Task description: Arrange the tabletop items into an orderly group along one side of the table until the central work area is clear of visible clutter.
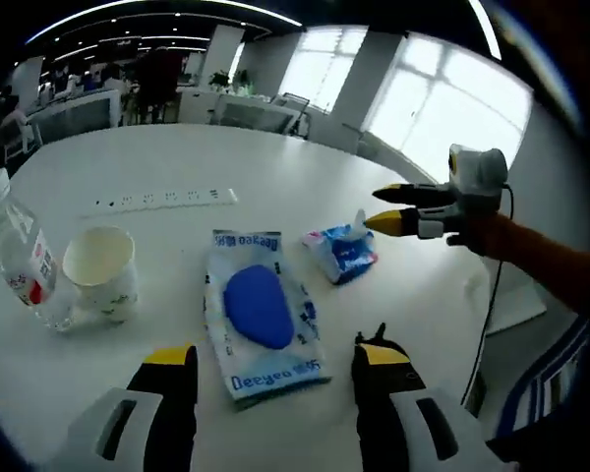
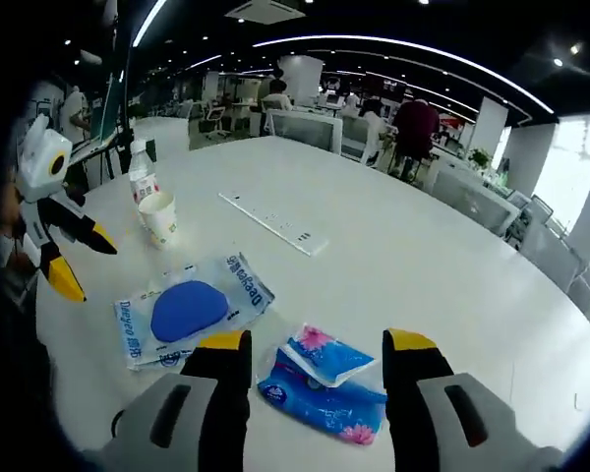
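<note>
Tongs [image 1: 275,369] open over wipes pack [image 1: 261,310]; cup [image 1: 101,270] beside bottle [image 1: 25,261].

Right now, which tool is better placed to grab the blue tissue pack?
Right, probably. The right tool hangs open just over the blue tissue pack, which sits between its jaws. The left tool is open over the wet wipes pack, farther from the tissues.

On the white counter [image 2: 423,256], the right tongs [image 2: 317,354] stand open above a blue tissue pack [image 2: 324,388], with a wipes pack [image 2: 192,310], cup [image 2: 159,218], bottle [image 2: 141,174] and power strip [image 2: 275,224] beyond, and the left tongs [image 2: 74,261] open.
</note>
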The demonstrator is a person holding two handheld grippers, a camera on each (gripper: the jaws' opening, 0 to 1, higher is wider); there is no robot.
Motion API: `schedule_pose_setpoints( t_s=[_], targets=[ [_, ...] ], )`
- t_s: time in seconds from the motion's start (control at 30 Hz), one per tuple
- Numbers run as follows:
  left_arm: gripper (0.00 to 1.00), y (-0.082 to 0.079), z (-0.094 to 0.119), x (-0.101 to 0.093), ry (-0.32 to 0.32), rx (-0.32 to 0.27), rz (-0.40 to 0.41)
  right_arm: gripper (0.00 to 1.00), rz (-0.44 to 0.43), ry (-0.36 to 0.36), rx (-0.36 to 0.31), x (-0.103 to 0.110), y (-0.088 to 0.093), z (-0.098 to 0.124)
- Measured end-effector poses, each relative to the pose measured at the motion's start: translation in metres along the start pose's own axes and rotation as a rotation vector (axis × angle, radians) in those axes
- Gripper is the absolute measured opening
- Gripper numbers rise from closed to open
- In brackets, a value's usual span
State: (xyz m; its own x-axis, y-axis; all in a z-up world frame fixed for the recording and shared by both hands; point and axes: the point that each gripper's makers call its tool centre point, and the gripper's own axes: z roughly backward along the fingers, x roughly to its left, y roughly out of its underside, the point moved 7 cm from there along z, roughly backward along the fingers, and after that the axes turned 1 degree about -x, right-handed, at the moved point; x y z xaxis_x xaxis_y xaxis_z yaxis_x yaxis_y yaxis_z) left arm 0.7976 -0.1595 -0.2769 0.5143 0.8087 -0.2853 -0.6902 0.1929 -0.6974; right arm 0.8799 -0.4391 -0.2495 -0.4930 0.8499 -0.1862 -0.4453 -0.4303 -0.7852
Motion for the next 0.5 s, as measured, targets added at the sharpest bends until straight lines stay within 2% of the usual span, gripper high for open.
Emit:
schedule_pose_setpoints(
  t_s=[0.13,0.3,0.5],
  targets=[
    [0.58,0.009,0.006,-0.002,-0.015,-0.021,0.094,0.49,0.024,-0.023,-0.011,0.002,-0.008,-0.01],
    [0.54,0.031,0.006,-0.009,-0.018,0.004,0.186,0.49,0.055,-0.071,-0.014,0.013,-0.019,-0.031],
    [0.49,0.047,0.003,-0.019,-0.019,0.028,0.291,0.48,0.096,-0.122,-0.01,0.027,-0.032,-0.046]
  ],
)
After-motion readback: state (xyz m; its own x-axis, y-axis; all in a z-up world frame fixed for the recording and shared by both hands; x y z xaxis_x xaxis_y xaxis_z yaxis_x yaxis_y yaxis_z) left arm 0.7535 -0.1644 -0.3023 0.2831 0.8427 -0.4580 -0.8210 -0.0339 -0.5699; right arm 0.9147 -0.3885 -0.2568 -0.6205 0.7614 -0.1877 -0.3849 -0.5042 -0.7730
